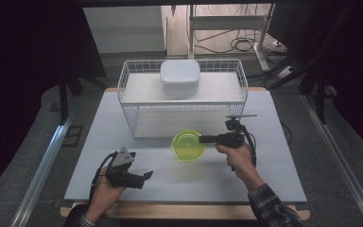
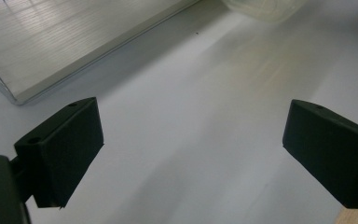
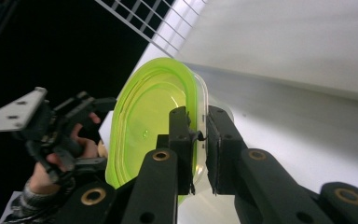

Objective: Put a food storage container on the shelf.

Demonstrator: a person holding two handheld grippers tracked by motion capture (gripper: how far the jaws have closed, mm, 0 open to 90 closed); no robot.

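Right gripper view: the right gripper (image 3: 198,140) pinches the green container (image 3: 151,121) by its thin rim; it could slip. The left gripper (image 2: 191,149) gapes wide, holding nothing.

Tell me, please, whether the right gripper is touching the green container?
Touching. The right gripper view shows the right gripper with its jaws closed on the rim of the green container.

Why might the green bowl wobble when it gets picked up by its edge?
The green bowl looks like thin plastic, so it's probably light and a bit bendy. The right gripper pinches only one rim, so it may tilt. Its smooth, shiny wall could slip.
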